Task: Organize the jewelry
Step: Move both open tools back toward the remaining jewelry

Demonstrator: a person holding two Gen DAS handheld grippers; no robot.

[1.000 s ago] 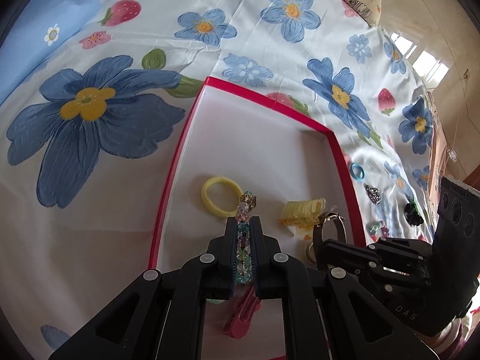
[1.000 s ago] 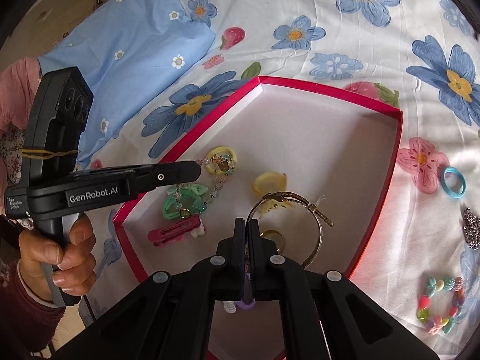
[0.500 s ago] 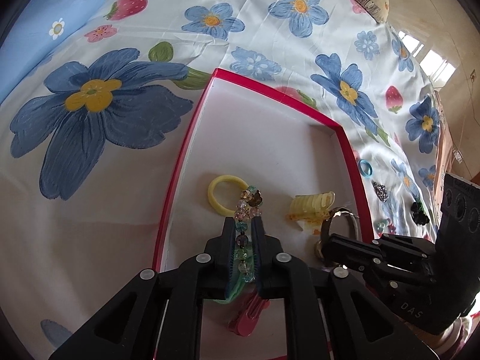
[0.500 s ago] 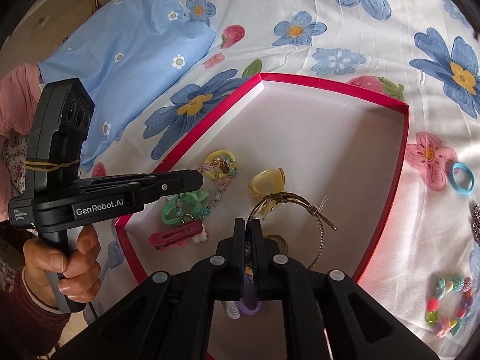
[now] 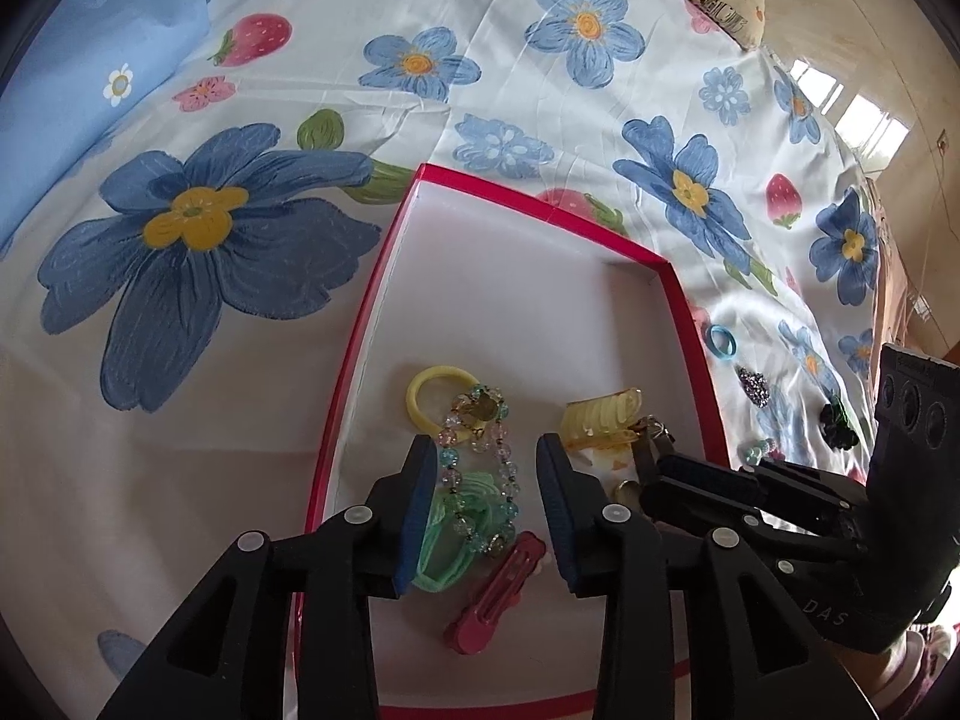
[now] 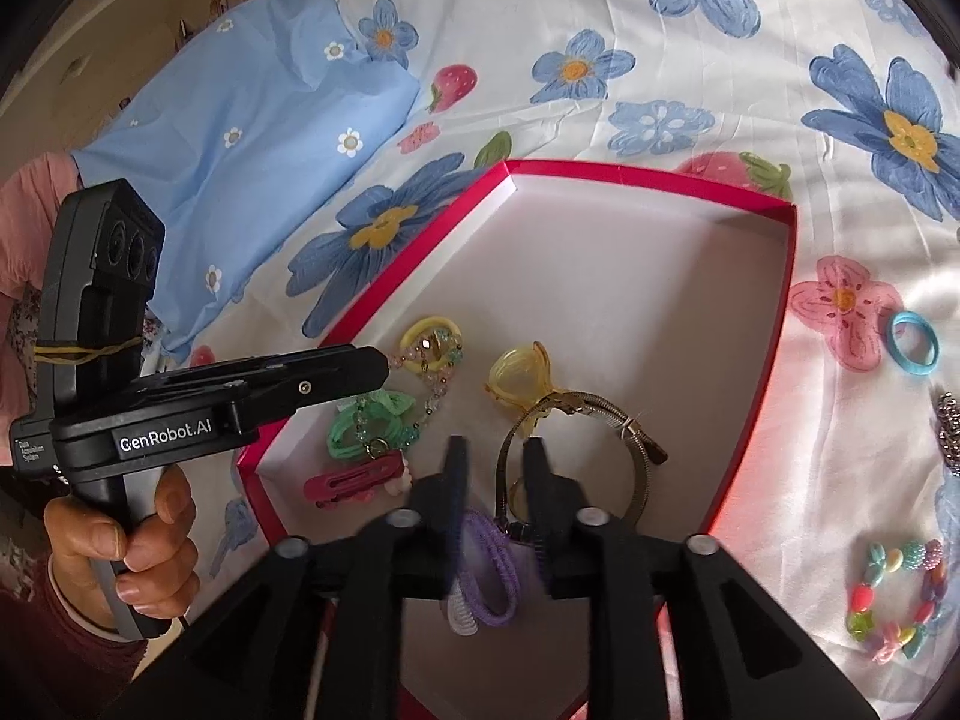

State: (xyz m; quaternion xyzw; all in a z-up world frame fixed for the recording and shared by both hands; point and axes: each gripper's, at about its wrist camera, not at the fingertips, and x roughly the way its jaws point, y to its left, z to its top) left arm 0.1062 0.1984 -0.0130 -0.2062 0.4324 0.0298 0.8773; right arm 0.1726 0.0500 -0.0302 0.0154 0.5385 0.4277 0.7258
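Note:
A red-rimmed white tray [image 5: 384, 276] [image 6: 786, 276] lies on the flowered sheet. In it are a yellow hair tie [image 5: 429, 387], a clear bead bracelet [image 5: 480, 456] [image 6: 432, 372], a green scrunchie [image 5: 456, 534] [image 6: 366, 420], a pink clip [image 5: 498, 594] [image 6: 354, 483], a yellow claw clip [image 5: 600, 420] [image 6: 522, 375], a metal bangle [image 6: 570, 456] and a purple hair tie [image 6: 492, 570]. My left gripper [image 5: 486, 480] is open over the bracelet. My right gripper [image 6: 495, 468] is open over the purple tie and bangle.
On the sheet right of the tray lie a blue hair tie [image 6: 912, 339] [image 5: 720, 342], a colourful bead bracelet [image 6: 900, 600], a dark sparkly piece [image 5: 753, 384] and a black piece [image 5: 837, 417]. A blue pillow [image 6: 240, 120] lies at the left.
Both grippers have opened. The left let go of the bead bracelet, which now lies across the yellow tie and green scrunchie. The right let go of the purple tie.

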